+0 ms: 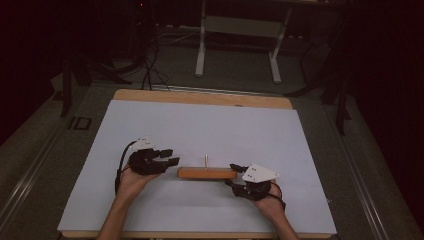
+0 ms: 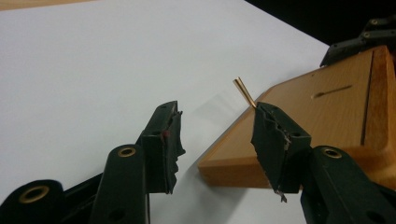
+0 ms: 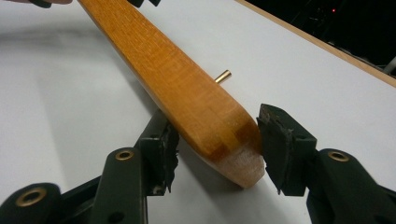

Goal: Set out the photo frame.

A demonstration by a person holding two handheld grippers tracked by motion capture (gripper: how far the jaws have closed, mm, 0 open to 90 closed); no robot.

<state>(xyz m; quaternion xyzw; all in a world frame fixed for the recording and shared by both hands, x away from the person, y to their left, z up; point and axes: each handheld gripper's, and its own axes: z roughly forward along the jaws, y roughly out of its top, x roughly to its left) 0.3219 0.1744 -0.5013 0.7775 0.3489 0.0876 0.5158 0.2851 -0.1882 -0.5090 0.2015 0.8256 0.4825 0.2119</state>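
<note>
Nearest the camera in the high view, two bare forearms come up from the bottom edge onto a table [image 1: 90,200] covered by a pale white sheet, with a strip of bare wood showing along its far edge. Each hand holds a black two-jaw gripper.

A long, flat wooden block [image 1: 207,173] with an orange-brown finish lies on the sheet, slightly nearer the person than the middle of the table, its length running left to right between the two hands. A thin brass-coloured pin [image 1: 206,160] stands up from the block's far side.

The right gripper [image 1: 238,175] is at the block's right end. In the right gripper view its jaws sit on either side of that end: the right jaw rests against the wood's rounded corner, while the left jaw lies low beside the block, and whether it presses on the wood cannot be told. The pin [image 3: 223,76] sticks out sideways farther along the wooden block [image 3: 182,88].

The left gripper [image 1: 170,156] hovers just beside the block's left end. In the left gripper view its jaws are spread apart with only white sheet between them. The wooden block [image 2: 322,116] lies ahead and to the right, partly behind the right jaw, showing a narrow slot in its top face, with the pin [image 2: 244,92] leaning up at its edge.
</note>
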